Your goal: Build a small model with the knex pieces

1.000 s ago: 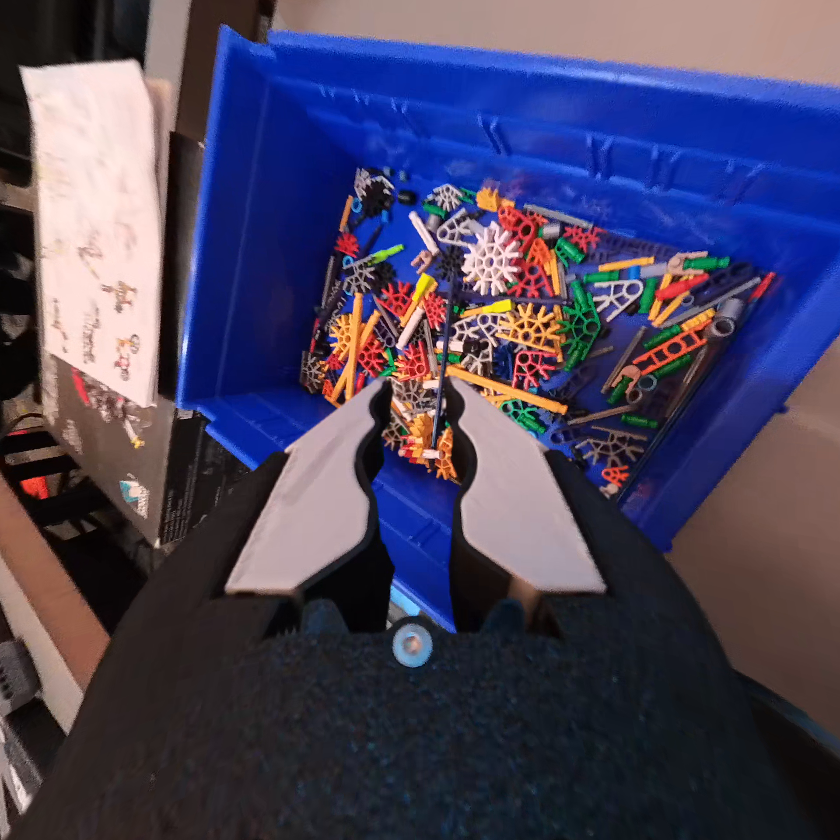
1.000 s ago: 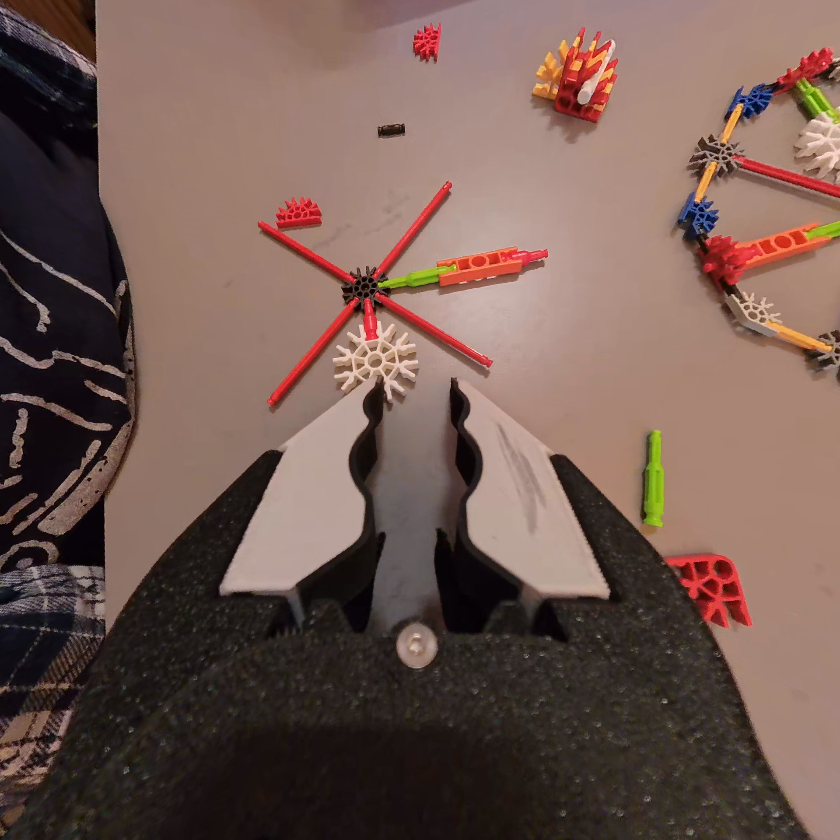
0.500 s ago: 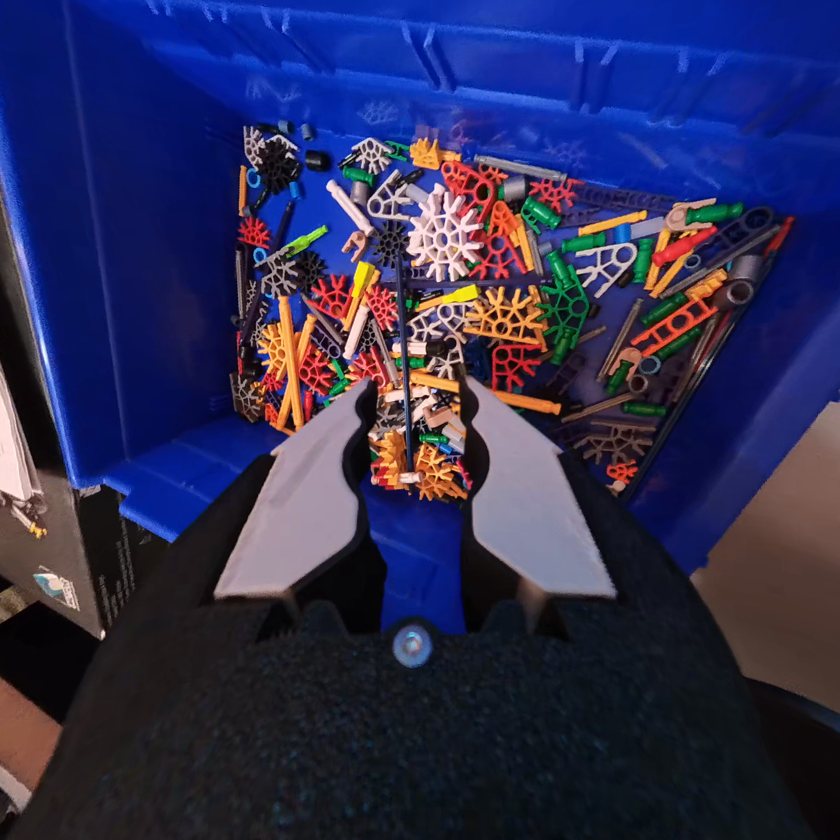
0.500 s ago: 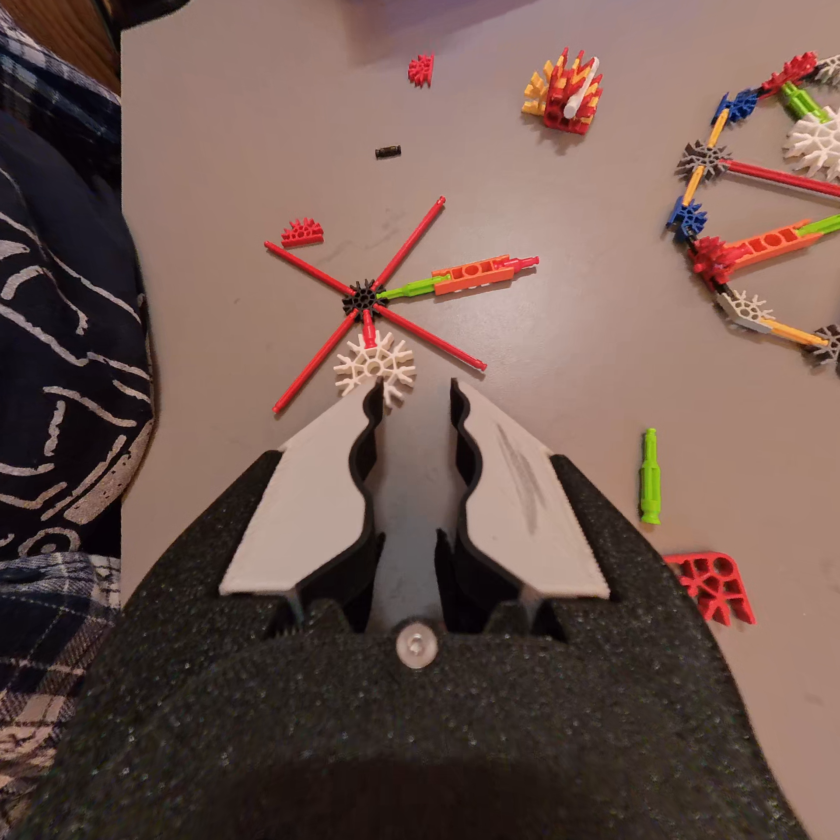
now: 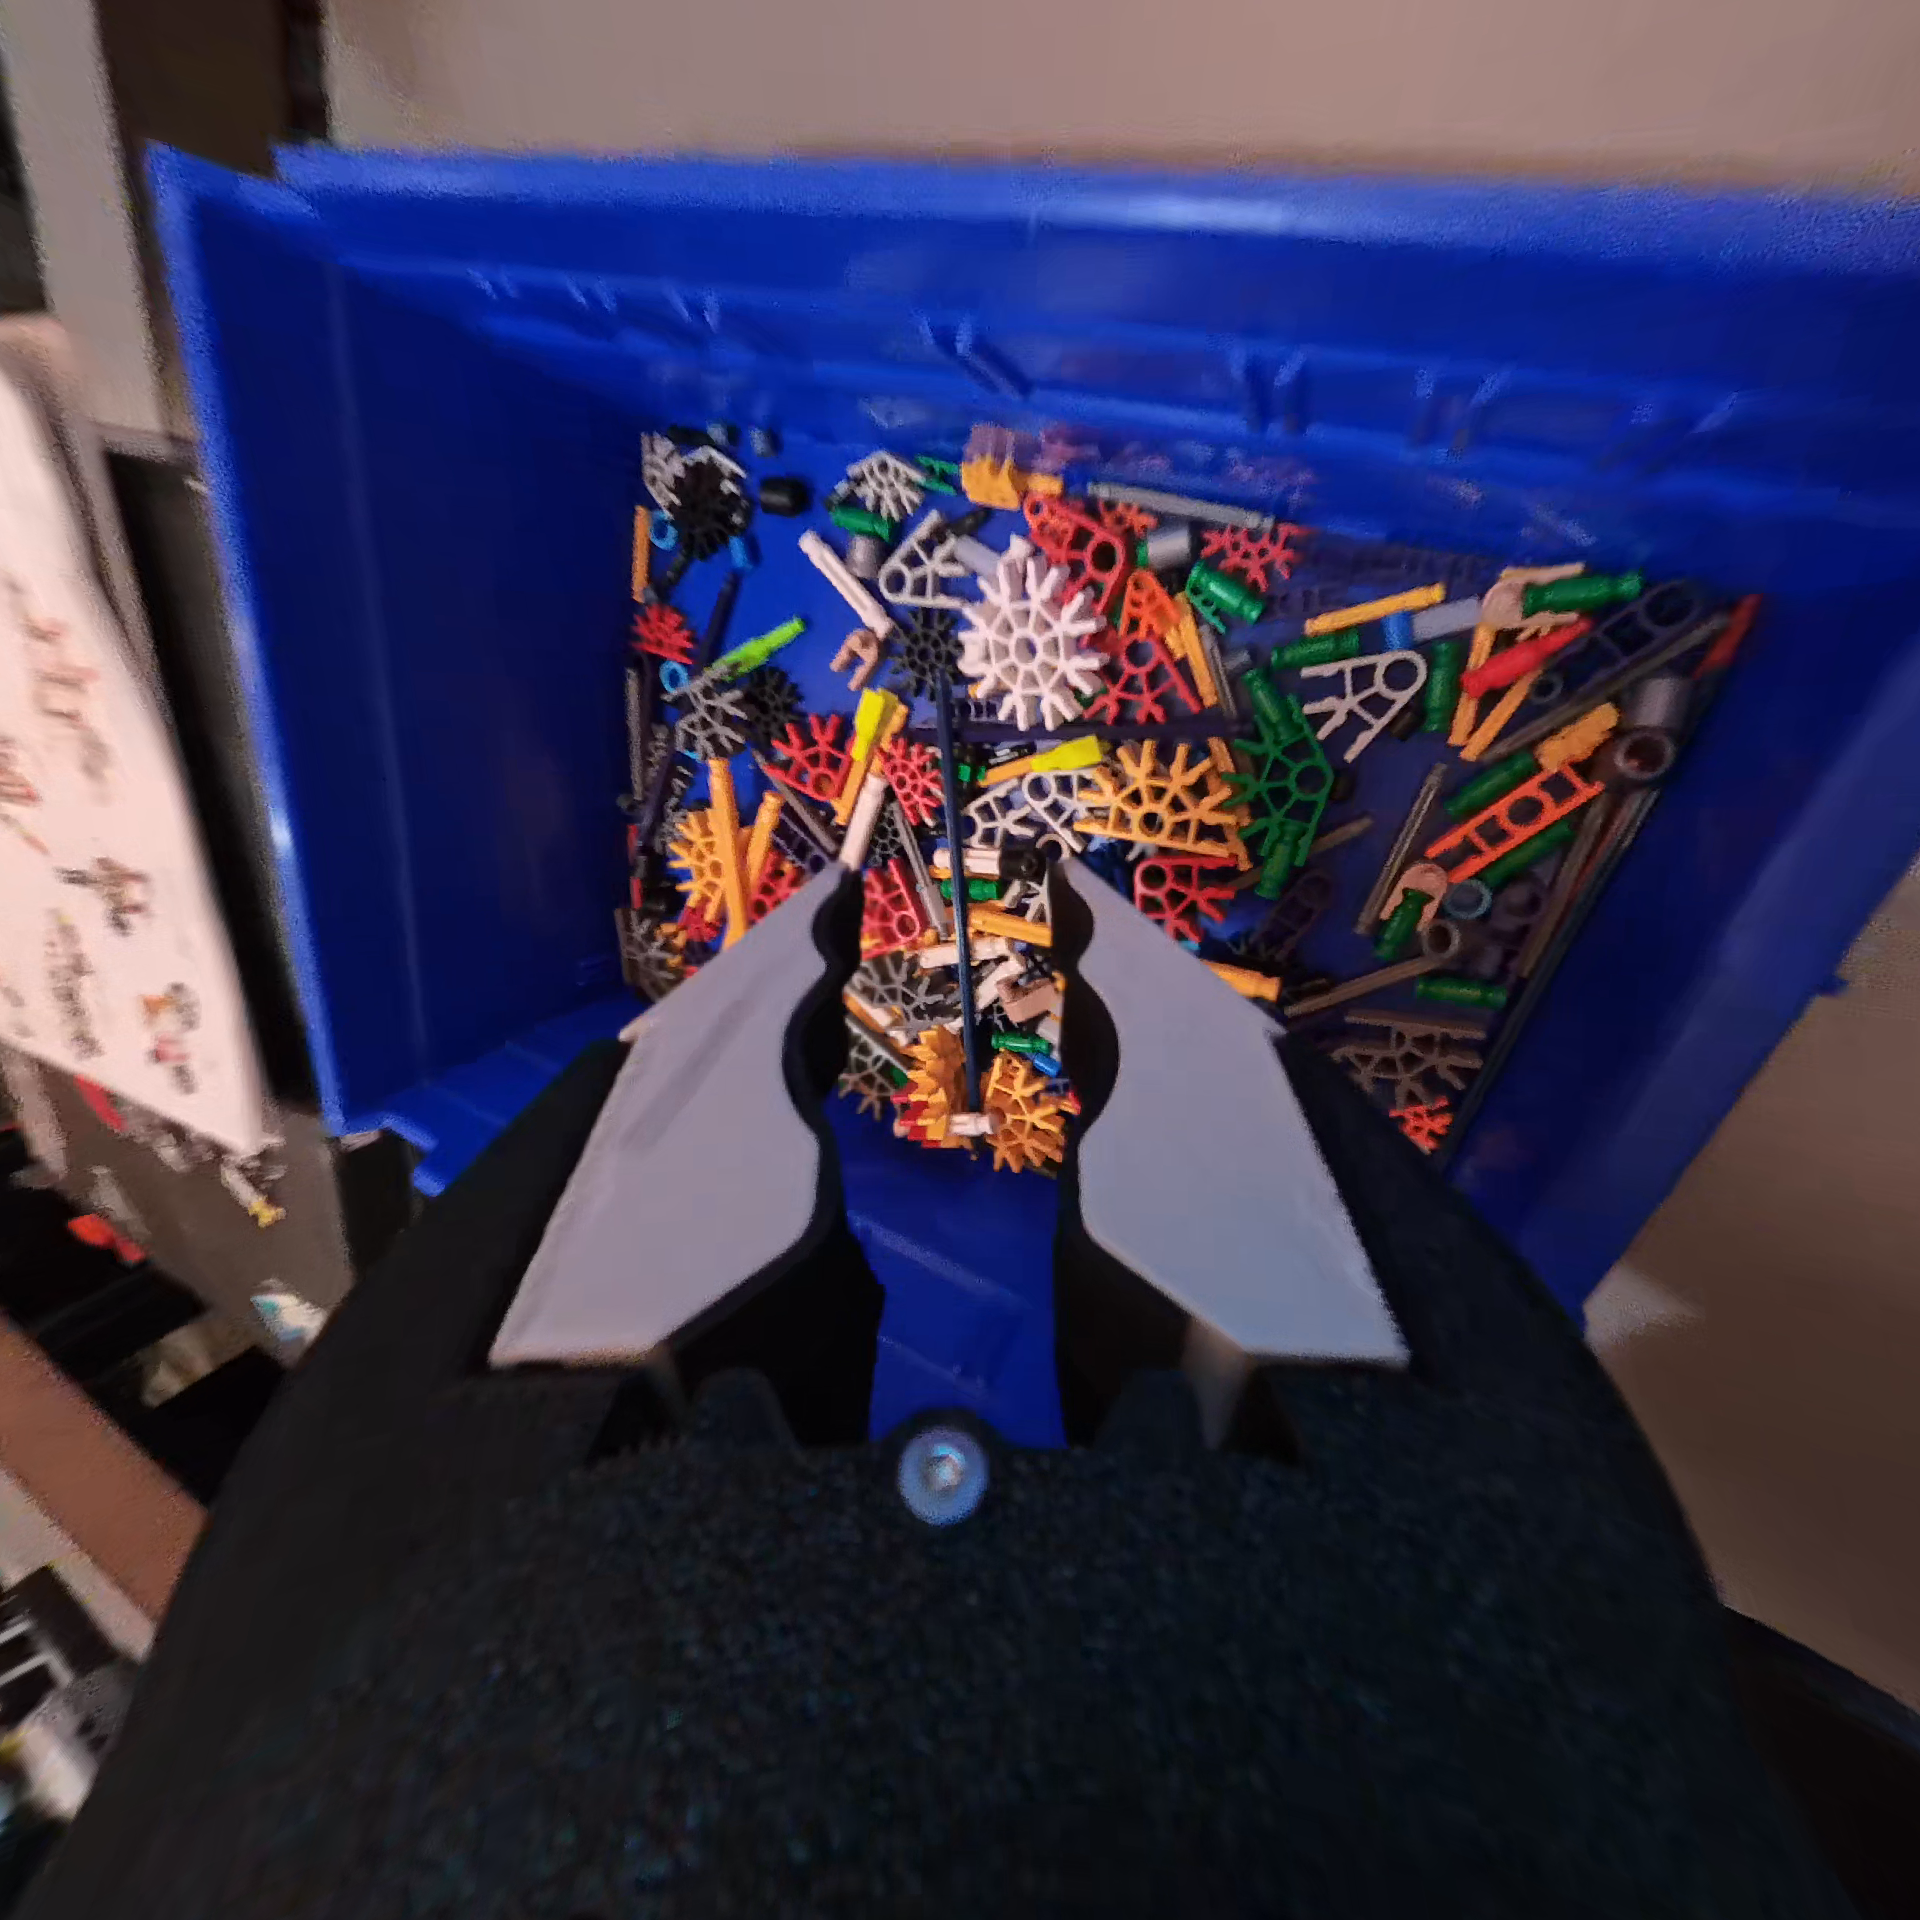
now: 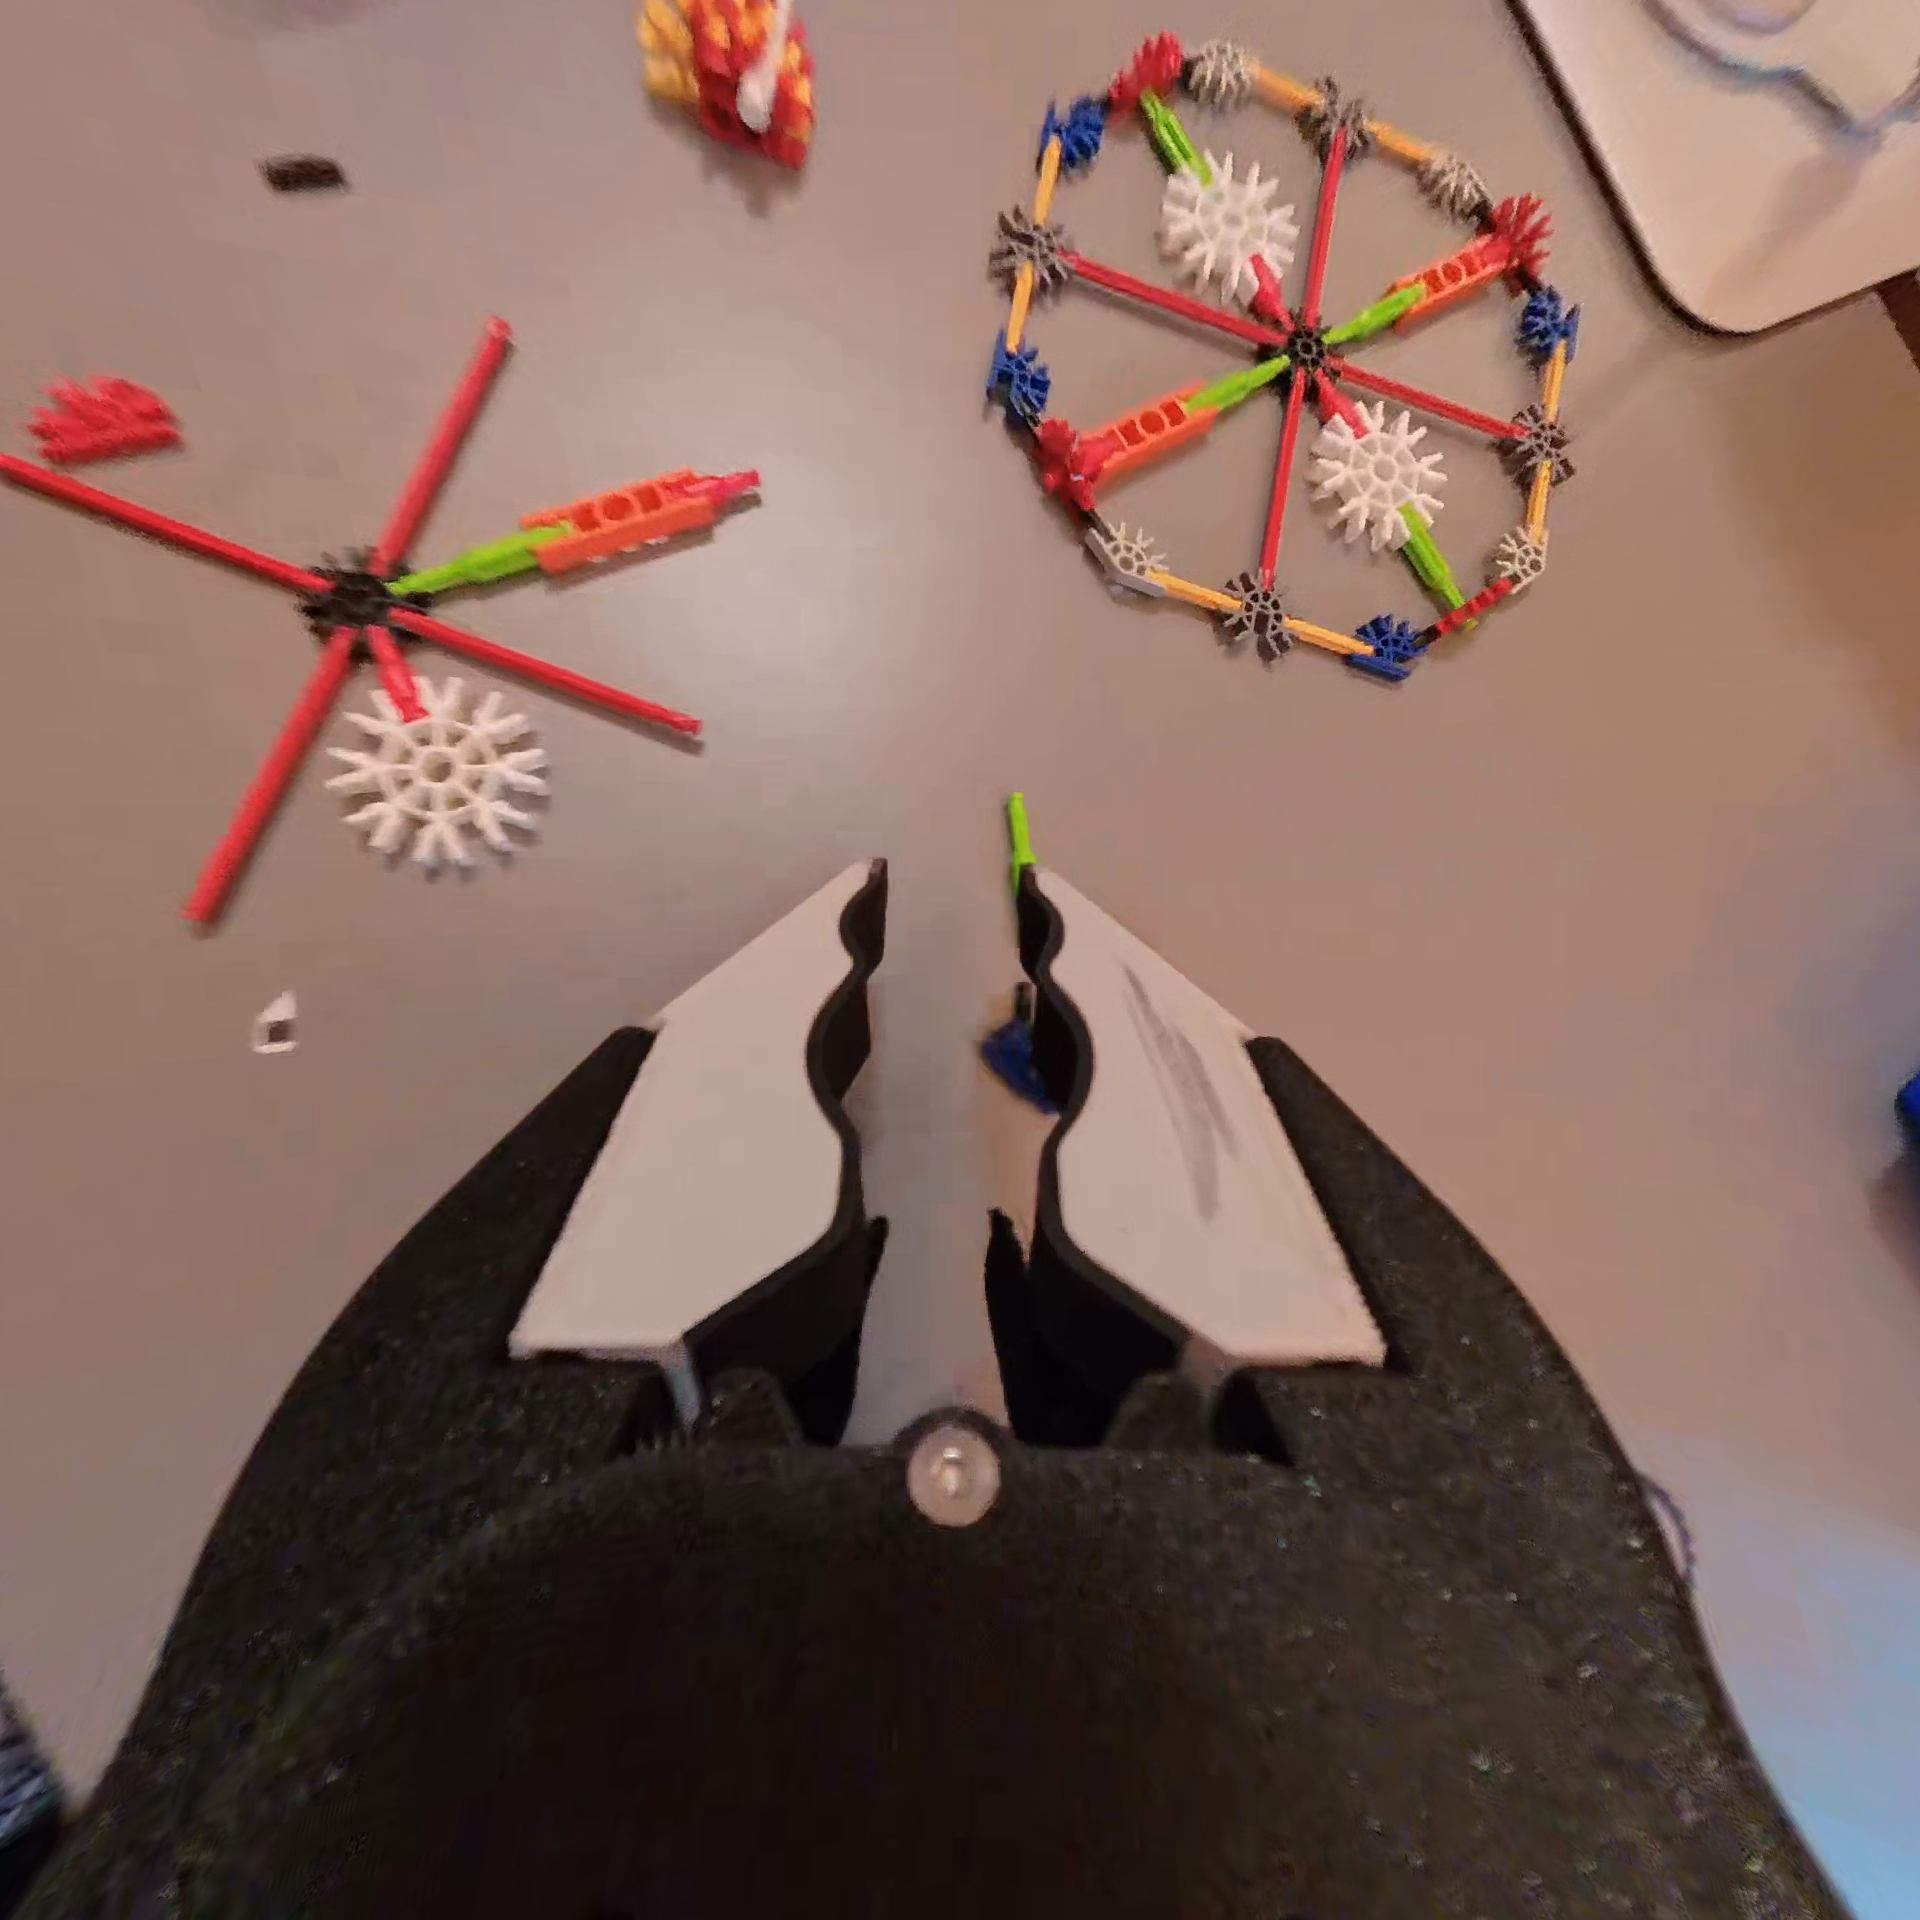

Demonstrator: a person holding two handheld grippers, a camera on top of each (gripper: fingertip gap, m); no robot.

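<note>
My left gripper [image 5: 951, 883] is open and empty, held above the near part of a blue bin [image 5: 436, 644] full of mixed construction-toy rods and connectors. A thin dark blue rod [image 5: 956, 883] lies in the pile in line with the gap between the jaws. My right gripper [image 6: 951, 871] is open and empty above a tan table. A short green rod [image 6: 1018, 831] lies at its right fingertip, partly hidden. A small blue connector [image 6: 1010, 1060] shows between the jaws by the right finger.
A half-built spoke wheel with a black hub [image 6: 353, 603] and a white snowflake connector [image 6: 436, 774] lies left. A finished wheel [image 6: 1299, 348] lies right. A red connector [image 6: 99, 421], a red-yellow cluster [image 6: 738, 62] and a white scrap [image 6: 275, 1023] lie about. A printed sheet [image 5: 94, 831] hangs left of the bin. The grippers' ends are close to 45 cm from one another.
The left gripper dipped toward the bin, then drew back, and its jaws stand wider. The right gripper moved right, away from the white snowflake connector to the green rod; the finished wheel came into view.
</note>
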